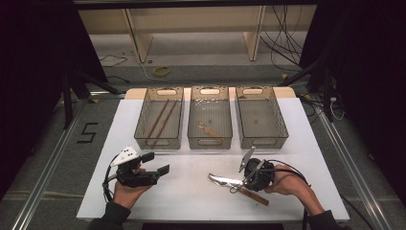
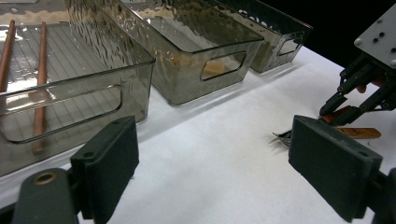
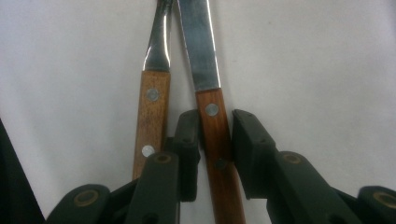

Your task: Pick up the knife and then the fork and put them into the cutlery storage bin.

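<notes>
A knife and a fork, both steel with wooden handles, lie side by side on the white table. My right gripper points down over them, and the knife's handle runs between its two pads, which stand close on either side without clearly pressing it. The fork's handle lies just outside one jaw. In the high view the right gripper is at the front right, with the knife blade sticking out to the left. My left gripper hovers at the front left, open and empty.
Three smoky clear bins stand in a row at the back. The left bin holds two brown chopsticks, the middle bin holds a small wood-handled utensil, and the right bin looks empty. Cables trail from both grippers.
</notes>
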`<state>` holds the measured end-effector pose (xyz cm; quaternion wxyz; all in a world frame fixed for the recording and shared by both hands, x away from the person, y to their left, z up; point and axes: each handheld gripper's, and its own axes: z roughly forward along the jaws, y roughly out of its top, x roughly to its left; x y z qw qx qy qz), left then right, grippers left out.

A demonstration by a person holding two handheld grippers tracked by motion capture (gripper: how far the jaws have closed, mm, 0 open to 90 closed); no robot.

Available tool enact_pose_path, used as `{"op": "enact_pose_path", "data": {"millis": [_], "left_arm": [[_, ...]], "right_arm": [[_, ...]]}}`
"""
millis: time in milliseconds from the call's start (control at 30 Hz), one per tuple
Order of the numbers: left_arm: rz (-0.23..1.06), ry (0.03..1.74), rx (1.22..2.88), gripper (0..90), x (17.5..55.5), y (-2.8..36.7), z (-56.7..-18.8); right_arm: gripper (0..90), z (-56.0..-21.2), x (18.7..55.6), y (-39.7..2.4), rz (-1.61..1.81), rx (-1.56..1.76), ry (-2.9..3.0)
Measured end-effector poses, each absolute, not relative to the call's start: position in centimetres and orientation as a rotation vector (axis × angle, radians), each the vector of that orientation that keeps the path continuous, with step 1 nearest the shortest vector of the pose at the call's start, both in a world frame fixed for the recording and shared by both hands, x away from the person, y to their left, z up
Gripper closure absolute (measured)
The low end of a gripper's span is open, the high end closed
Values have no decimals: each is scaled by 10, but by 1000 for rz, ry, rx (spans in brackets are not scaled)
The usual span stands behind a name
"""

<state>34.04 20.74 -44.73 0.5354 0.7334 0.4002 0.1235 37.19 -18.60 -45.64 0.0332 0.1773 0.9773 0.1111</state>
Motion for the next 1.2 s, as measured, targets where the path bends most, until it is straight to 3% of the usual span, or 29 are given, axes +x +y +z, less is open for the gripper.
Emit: {"op": "enact_pose_path", "data": {"millis": [333,1200], "left_arm": [[295,953,1748,158,340,208,-447],[300,955,1741,158,339,208,-447]], "right_arm": [[772,-456,369,-184,329,483,3015],[777,-427,377,-201,550,545,2906]]}}
